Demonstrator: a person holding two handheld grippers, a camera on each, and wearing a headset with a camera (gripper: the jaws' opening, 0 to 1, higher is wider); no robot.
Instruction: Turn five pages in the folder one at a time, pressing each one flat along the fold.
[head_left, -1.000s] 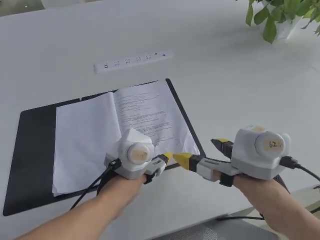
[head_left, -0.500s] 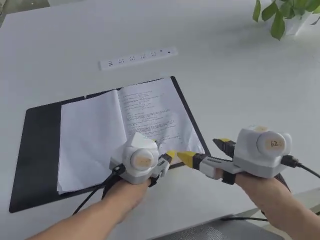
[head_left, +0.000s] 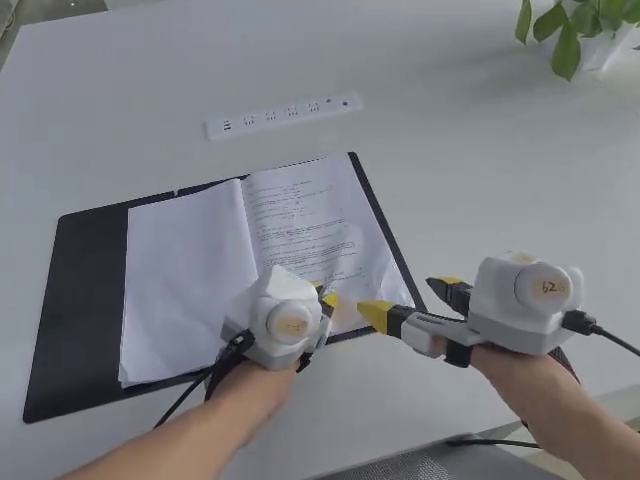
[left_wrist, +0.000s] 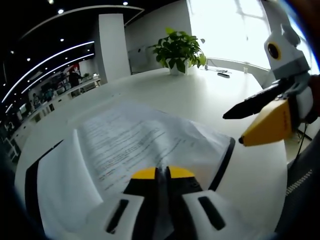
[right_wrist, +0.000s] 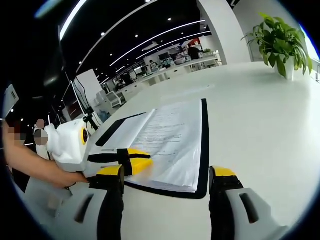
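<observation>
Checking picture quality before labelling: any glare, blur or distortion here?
Head view: soft even light, faint shadows, the printed page unreadably small. Left gripper view: the window is blown out. Right gripper view: fisheye bows the ceiling lights.

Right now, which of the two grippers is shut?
The left gripper: its jaws meet, tips over the printed page's lower edge. The right gripper stands wide open, beside the folder's corner.
</observation>
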